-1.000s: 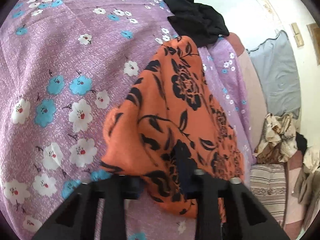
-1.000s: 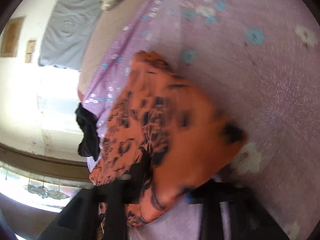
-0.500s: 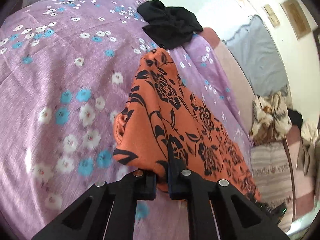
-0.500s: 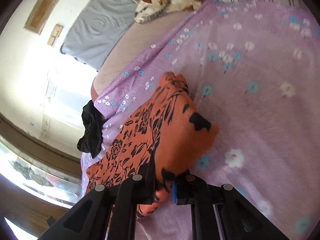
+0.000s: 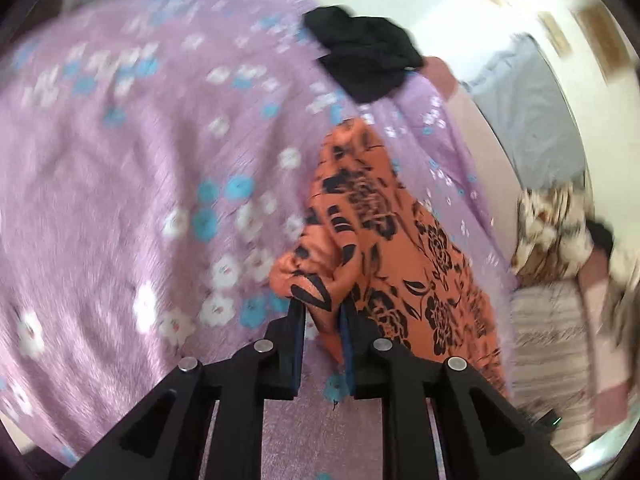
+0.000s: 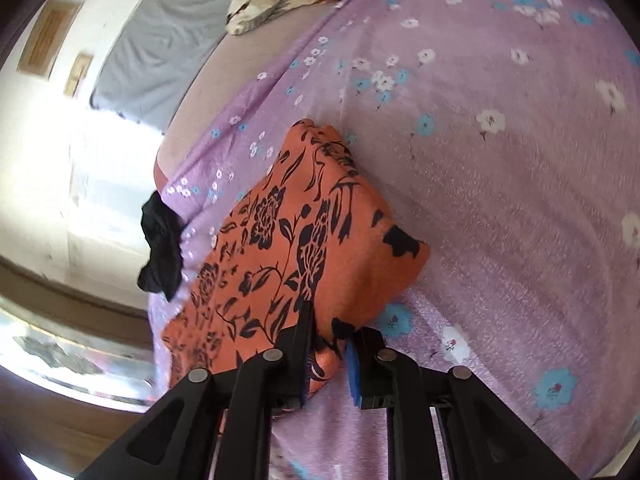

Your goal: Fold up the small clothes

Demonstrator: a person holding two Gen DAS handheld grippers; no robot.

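1. Two hand-held grippers lift an orange garment with black flowers (image 5: 384, 240) above a bed spread with a purple floral sheet (image 5: 132, 168); the left wrist view is smeared by motion.
2. Left gripper (image 5: 322, 312): its jaws have just been opening slightly, yet a bunched orange corner is wedged between the two black fingers (image 5: 294, 332), the pads pressed to the cloth on both sides; the garment runs from the grip toward 1 o'clock and trails away toward 4 o'clock.
3. Right gripper (image 6: 330, 330): its jaws have likewise just been opening a little; a fold of the same orange garment (image 6: 304, 232) sits between the blue-faced pads (image 6: 353, 368), pinched; the cloth fans out from the grip toward 11 o'clock, its far tip at about 12 o'clock, with a lower corner hanging toward 9 o'clock.
4. A crumpled black garment (image 5: 360, 60) lies on the sheet's edge at 12 o'clock in the left view; in the right view it (image 6: 162, 252) hangs over that edge at 9 o'clock.
5. Beyond the bed, a grey cloth (image 6: 160, 52) sits against the wall; a cream patterned bundle (image 5: 552, 232) is heaped at 3 o'clock in the left view.
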